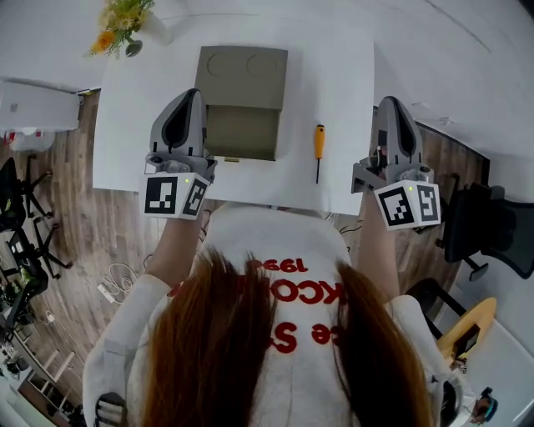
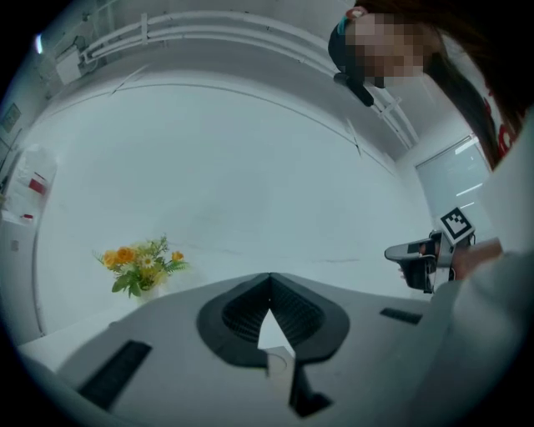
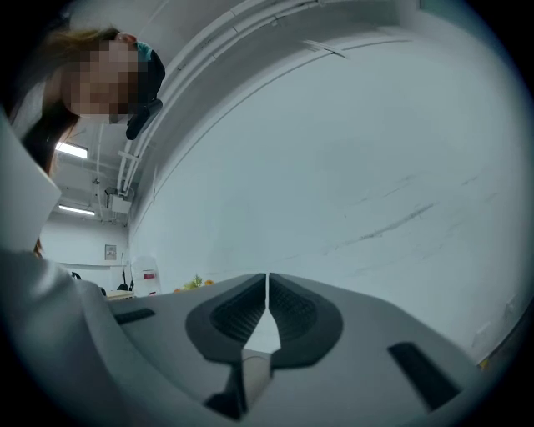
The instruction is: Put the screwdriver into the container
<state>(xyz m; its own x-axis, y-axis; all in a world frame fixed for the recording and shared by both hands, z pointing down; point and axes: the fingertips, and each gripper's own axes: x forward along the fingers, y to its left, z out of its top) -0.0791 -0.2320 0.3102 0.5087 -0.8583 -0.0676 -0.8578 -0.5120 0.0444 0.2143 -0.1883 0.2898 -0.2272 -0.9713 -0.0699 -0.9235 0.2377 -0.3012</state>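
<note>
Screwdriver (image 1: 318, 151) lies on the table (image 1: 350, 92) left of my right gripper (image 3: 267, 279), the nearer one. Its long axis runs away from me, orange handle far. Container (image 1: 242, 100) sits further left, by the left gripper (image 2: 269, 282). Both grippers are closed, empty, noses tipped up at the wall.

The container (image 1: 242, 100) is set on the table (image 1: 342, 92), far and central. The screwdriver (image 1: 318, 150) is laid just right of it, apart. Flowers (image 1: 121, 23) are seen far left. The left gripper (image 1: 194, 93) is held at the container's left, the right gripper (image 1: 390, 102) at the table's right edge.
</note>
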